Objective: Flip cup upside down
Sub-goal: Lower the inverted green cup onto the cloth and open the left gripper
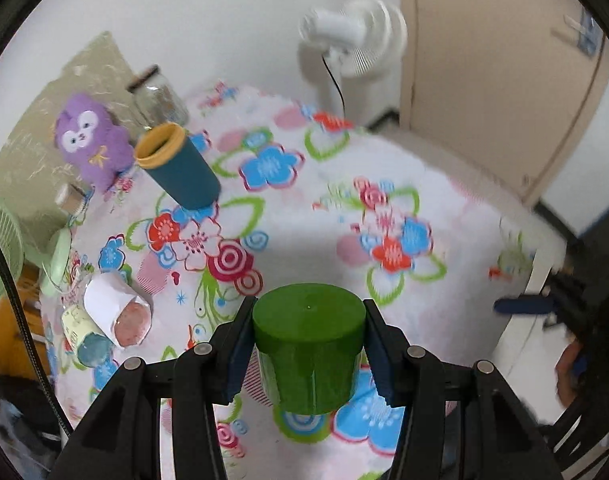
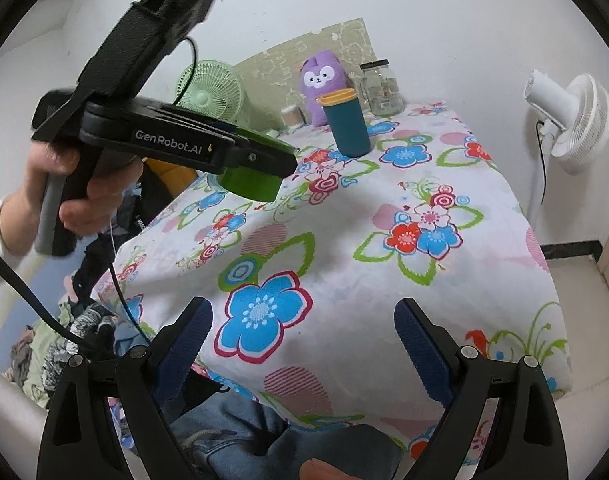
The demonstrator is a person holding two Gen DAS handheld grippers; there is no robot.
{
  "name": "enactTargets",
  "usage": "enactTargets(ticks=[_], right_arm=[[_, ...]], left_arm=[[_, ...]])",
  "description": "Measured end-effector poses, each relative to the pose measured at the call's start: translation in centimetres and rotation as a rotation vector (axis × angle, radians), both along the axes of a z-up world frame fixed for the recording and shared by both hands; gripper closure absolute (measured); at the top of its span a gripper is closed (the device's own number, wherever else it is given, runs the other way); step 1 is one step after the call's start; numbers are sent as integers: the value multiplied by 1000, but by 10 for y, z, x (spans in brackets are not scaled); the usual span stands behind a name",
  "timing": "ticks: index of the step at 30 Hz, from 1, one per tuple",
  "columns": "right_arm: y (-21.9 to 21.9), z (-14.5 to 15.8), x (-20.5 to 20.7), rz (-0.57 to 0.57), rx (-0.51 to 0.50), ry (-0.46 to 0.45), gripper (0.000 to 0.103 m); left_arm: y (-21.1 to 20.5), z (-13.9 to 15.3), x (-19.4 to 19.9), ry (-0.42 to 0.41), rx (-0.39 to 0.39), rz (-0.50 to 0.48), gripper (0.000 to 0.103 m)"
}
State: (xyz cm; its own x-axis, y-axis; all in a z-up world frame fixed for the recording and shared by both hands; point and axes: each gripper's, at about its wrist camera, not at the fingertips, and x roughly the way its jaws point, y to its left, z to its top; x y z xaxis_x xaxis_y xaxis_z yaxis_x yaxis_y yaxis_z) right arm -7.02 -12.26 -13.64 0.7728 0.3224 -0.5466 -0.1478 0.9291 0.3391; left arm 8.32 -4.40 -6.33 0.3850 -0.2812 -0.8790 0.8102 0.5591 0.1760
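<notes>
My left gripper is shut on a green cup, its flat base toward the camera and its open end toward the table, held a little above the flowered tablecloth. In the right wrist view the left gripper holds the green cup above the table's left side. My right gripper is open and empty over the table's near edge. A teal cup with a yellow rim stands upright at the far side; it also shows in the right wrist view.
A purple plush toy, a glass jar and a green desk fan stand along the back edge. A paper-wrapped roll lies at the left. A white floor fan stands right of the table.
</notes>
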Motion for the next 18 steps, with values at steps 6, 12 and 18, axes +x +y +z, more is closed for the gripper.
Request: enactTargets(ticks=[6, 12, 18], right_arm=[[5, 2, 5, -4, -29, -15, 9], [10, -1, 8, 14, -55, -3, 9], [13, -4, 10, 28, -48, 0, 9]], left_arm=[[32, -8, -3, -78, -212, 121, 51], [59, -50, 0, -44, -322, 240, 51], [74, -62, -10, -83, -363, 266, 51]])
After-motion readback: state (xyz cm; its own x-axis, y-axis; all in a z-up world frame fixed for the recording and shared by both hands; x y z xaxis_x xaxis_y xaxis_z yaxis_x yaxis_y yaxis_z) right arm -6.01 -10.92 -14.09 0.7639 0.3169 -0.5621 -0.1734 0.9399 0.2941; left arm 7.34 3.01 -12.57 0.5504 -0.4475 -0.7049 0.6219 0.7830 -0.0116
